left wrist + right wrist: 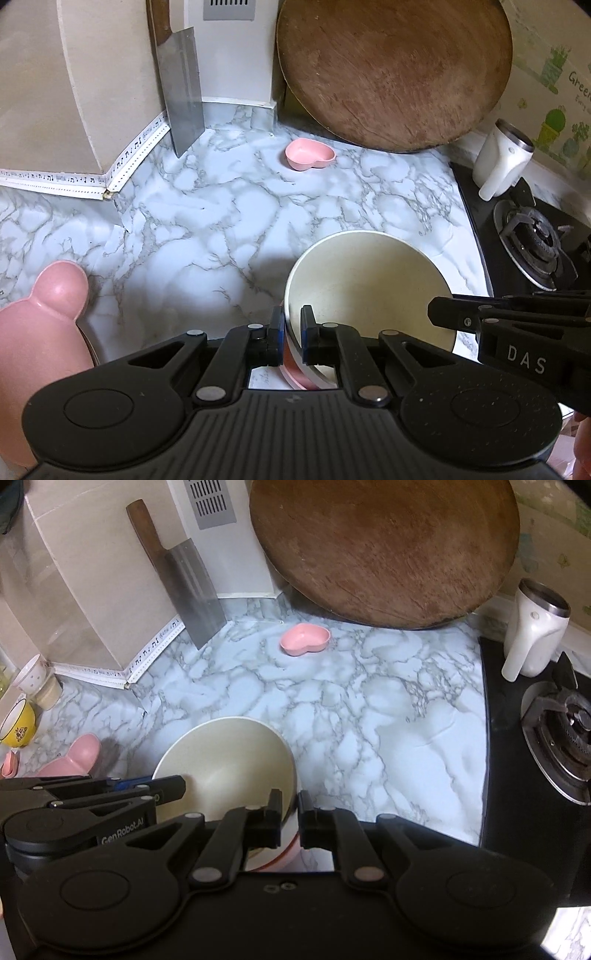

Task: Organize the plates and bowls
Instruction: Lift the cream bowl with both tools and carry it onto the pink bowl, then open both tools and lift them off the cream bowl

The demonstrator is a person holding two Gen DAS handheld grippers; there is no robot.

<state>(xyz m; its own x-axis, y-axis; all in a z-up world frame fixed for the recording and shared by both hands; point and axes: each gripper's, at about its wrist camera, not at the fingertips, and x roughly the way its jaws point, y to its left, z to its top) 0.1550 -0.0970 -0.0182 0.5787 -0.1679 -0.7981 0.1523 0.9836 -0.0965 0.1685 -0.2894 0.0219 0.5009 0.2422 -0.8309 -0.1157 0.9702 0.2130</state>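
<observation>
Both tools (292, 332) (290, 818) pinch opposite rims of the cream bowl (369, 284).

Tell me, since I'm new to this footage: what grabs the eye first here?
A cream bowl at the centre, its rim pinched on opposite sides by the left tongs and right tongs. Behind, a big round wooden board leans on the wall, a pink heart dish before it.

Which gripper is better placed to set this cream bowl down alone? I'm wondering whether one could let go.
Neither clearly. The left gripper and right gripper are each shut on opposite sides of the cream bowl rim. Left is nearer the pink dishes; right is nearer the stove.
</observation>
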